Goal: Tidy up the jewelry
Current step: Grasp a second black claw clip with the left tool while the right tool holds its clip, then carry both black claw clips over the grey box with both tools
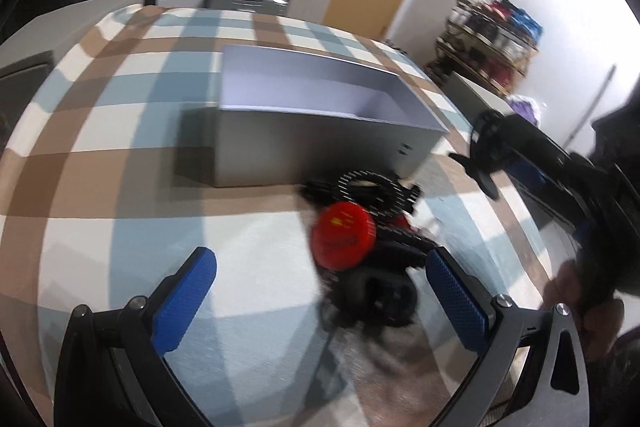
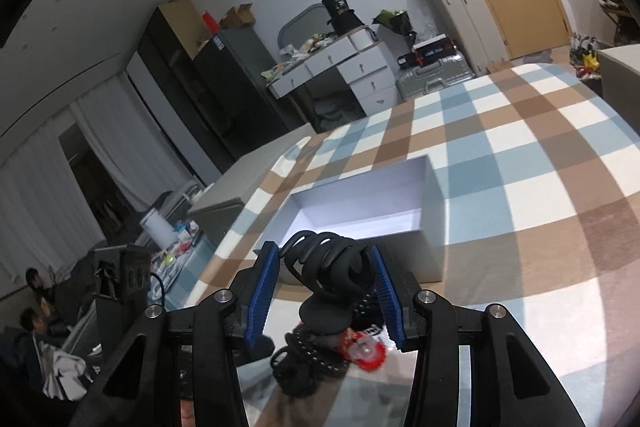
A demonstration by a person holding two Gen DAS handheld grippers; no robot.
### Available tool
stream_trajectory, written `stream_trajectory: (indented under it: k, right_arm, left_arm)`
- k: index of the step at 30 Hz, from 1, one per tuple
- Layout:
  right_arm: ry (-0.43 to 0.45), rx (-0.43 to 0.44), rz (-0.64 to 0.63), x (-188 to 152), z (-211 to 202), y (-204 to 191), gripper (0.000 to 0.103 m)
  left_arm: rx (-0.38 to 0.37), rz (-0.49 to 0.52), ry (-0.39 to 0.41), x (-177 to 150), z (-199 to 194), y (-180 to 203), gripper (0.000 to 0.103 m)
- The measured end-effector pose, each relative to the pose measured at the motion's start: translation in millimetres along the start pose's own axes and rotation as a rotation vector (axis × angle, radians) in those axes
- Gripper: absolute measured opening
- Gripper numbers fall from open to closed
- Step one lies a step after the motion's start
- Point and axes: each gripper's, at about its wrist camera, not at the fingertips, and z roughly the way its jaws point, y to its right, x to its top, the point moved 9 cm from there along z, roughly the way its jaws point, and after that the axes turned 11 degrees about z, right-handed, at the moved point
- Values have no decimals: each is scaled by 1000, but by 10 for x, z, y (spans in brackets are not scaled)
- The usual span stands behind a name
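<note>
An open grey box (image 1: pixel 320 147) with a pale inside stands on the plaid cloth. In front of it lies a pile of hair accessories: a round red piece (image 1: pixel 343 235), a black toothed clip (image 1: pixel 372 187) and other dark pieces (image 1: pixel 380 297). My left gripper (image 1: pixel 320 291) hangs open over this pile, its blue pads wide apart with nothing pressed between them. My right gripper (image 2: pixel 324 285) is shut on a black claw clip (image 2: pixel 330 259), held above the pile (image 2: pixel 312 355) and just short of the box's (image 2: pixel 434 195) near wall. A red item (image 2: pixel 366 349) lies under it.
The plaid cloth (image 2: pixel 520 155) spreads wide behind and to the right of the box. In the left wrist view, the right hand-held device (image 1: pixel 532 151) and a hand (image 1: pixel 588 303) fill the right edge. Drawers and suitcases (image 2: pixel 432 71) stand beyond the table. People sit at the far left (image 2: pixel 32 323).
</note>
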Motion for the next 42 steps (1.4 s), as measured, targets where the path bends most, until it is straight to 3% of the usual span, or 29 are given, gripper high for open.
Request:
stream_trajectory:
  k: [6, 12, 18, 23, 30, 42]
  right_arm:
    - [-29, 99, 101, -14, -21, 85, 46]
    - [-53, 149, 191, -36, -18, 186, 46]
    - [-43, 139, 169, -43, -86, 178, 46]
    - [-43, 135, 190, -48, -89, 221, 46]
    - [-30, 130, 183, -28, -157, 202, 46]
    - [-53, 240, 319, -29, -222, 218, 46]
  left_arm:
    - [-12, 70, -28, -37, 48, 147, 101]
    - [-10, 109, -39, -38, 75, 196, 91]
    - [-48, 120, -65, -78, 114, 247, 68]
    - [-54, 152, -89, -106, 139, 308, 42]
    - [-54, 163, -109, -128, 117, 347, 42]
    - [-41, 184, -77, -130, -42, 395, 42]
